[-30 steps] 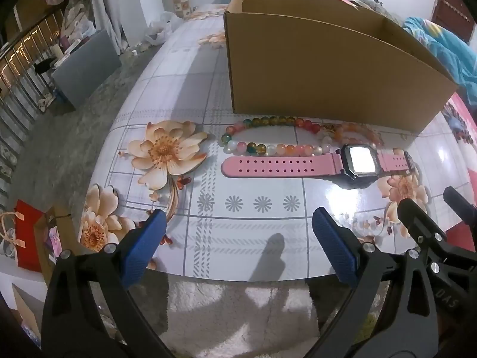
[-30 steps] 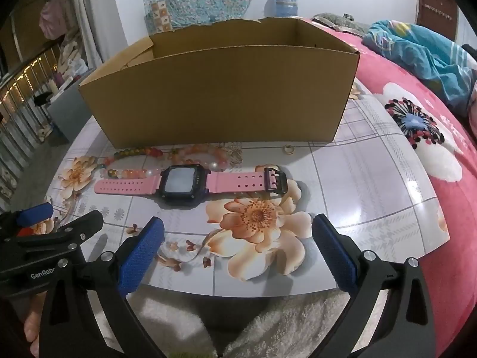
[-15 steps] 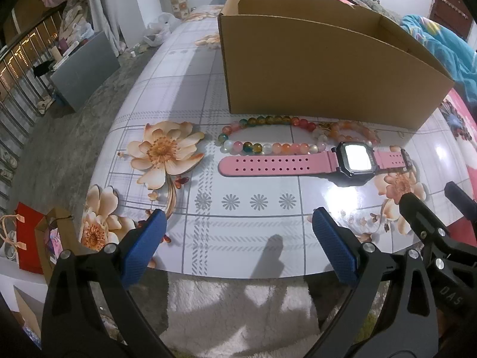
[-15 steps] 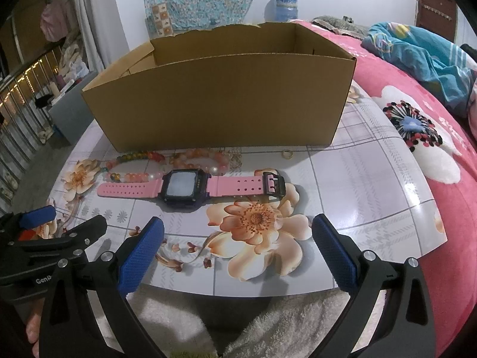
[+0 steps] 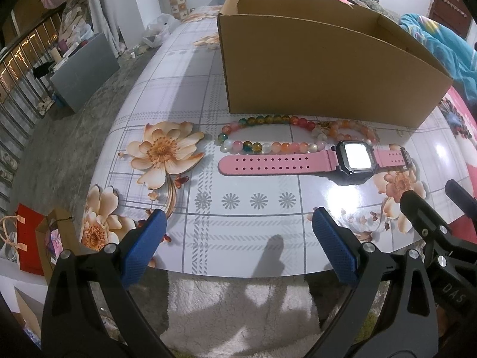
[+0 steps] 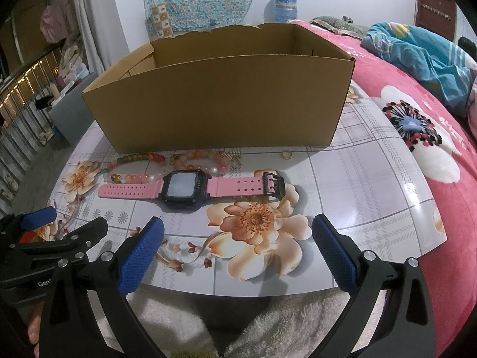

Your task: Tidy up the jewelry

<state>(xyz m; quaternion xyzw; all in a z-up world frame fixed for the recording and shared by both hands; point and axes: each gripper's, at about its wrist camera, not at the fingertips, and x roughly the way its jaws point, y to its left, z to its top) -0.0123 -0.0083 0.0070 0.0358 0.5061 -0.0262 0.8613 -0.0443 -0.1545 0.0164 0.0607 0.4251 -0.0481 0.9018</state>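
A pink-strapped watch [image 5: 313, 162] [image 6: 190, 188] with a black square face lies flat on the flowered table. Behind it lie a long string of coloured beads [image 5: 268, 146] [image 6: 134, 176] and a smaller pink bead bracelet [image 5: 345, 128] [image 6: 205, 159]. A small gold ring [image 6: 286, 154] rests near the box's right corner. An open cardboard box [image 5: 322, 68] [image 6: 220, 101] stands behind them. My left gripper [image 5: 238, 244] [image 6: 44, 223] hangs open at the table's near edge, left of the watch. My right gripper [image 6: 238, 244] [image 5: 432, 205] is open too, just before the watch.
The table [image 6: 372, 185] ends close to my fingers, with white fluffy fabric [image 6: 268, 322] below. A pink bedspread [image 6: 417, 125] and a blue blanket [image 6: 417, 53] lie to the right. Left of the table are a grey box [image 5: 83, 71] and a red paper bag [image 5: 26, 238] on the floor.
Both grippers have risen and drawn back a little, so I see more into the box. Nothing on the table has moved.
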